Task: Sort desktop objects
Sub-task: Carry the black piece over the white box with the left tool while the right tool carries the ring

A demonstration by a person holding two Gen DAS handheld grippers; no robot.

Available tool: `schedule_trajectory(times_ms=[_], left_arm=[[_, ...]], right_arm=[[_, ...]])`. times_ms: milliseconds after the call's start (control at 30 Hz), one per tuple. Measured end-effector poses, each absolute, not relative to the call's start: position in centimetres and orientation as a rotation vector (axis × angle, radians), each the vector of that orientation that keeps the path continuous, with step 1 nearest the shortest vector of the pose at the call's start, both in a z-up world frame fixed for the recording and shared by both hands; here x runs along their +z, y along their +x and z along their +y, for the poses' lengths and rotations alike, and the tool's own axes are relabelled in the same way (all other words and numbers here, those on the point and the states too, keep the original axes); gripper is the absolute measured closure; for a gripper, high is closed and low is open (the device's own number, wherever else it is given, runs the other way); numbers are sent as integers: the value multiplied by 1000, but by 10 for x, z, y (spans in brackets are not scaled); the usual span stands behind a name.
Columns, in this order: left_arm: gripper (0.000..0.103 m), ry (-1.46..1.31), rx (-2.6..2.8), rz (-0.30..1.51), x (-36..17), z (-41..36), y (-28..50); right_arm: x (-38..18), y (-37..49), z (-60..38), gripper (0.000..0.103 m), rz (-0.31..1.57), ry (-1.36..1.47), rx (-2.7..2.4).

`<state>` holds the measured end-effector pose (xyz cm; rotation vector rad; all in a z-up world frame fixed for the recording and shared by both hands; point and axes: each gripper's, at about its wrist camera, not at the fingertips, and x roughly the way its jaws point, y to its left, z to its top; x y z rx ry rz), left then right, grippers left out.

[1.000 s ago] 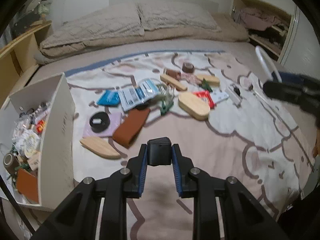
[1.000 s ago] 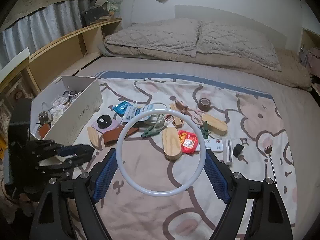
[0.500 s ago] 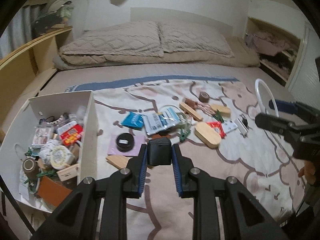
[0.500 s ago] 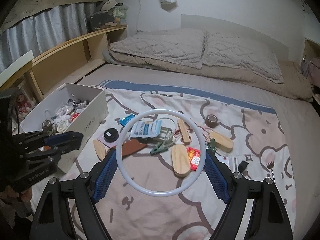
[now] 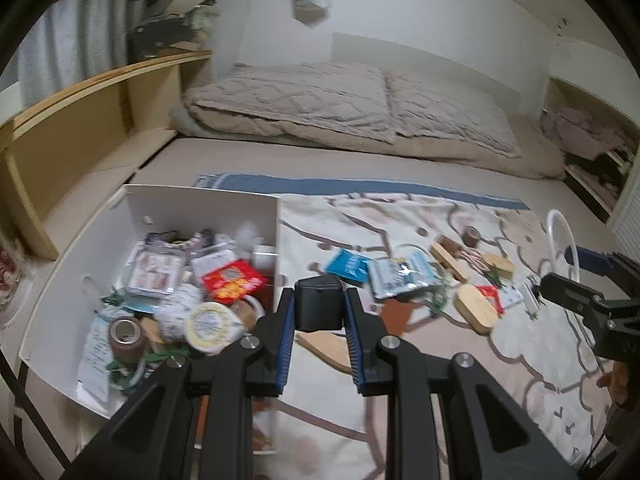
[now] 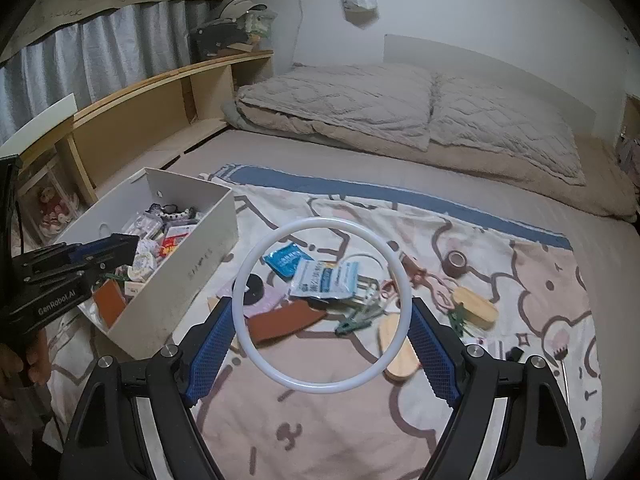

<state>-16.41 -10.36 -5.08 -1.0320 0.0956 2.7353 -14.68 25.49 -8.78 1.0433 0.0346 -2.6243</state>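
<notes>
My left gripper (image 5: 319, 308) is shut on a small black box (image 5: 319, 300) and holds it in the air near the right wall of the white storage box (image 5: 276, 232). That box holds several small items. My right gripper (image 6: 322, 320) is shut on a white ring (image 6: 256, 260), held upright above the blanket. The ring also shows in the left wrist view (image 5: 558, 226). In the right wrist view the left gripper (image 6: 100, 252) hovers over the storage box (image 6: 192, 272).
Loose items lie on the patterned blanket (image 6: 320, 420): a blue packet (image 6: 286, 258), a white pouch (image 6: 324, 278), a brown leather case (image 6: 286, 320), wooden pieces (image 6: 398, 346), a tape roll (image 6: 456, 262), green clips (image 6: 354, 320). Pillows (image 6: 400, 100) and a wooden shelf (image 6: 132, 116) stand behind.
My left gripper has swung left with the black box, from over the blanket to the storage box's right wall. My right gripper has shifted toward the box too, still holding the ring.
</notes>
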Motion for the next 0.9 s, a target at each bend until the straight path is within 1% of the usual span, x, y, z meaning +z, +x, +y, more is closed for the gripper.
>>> schedule_trajectory(times_ms=[433,900], left_arm=[[79,-1012,2857,54,-44,-160,-178],[79,-1093,2937,-12,-57,-220,-202]], right_arm=[[-82,-169,200,19,43,993,-2597],[-85,-184,136,19,147,946,-2523]])
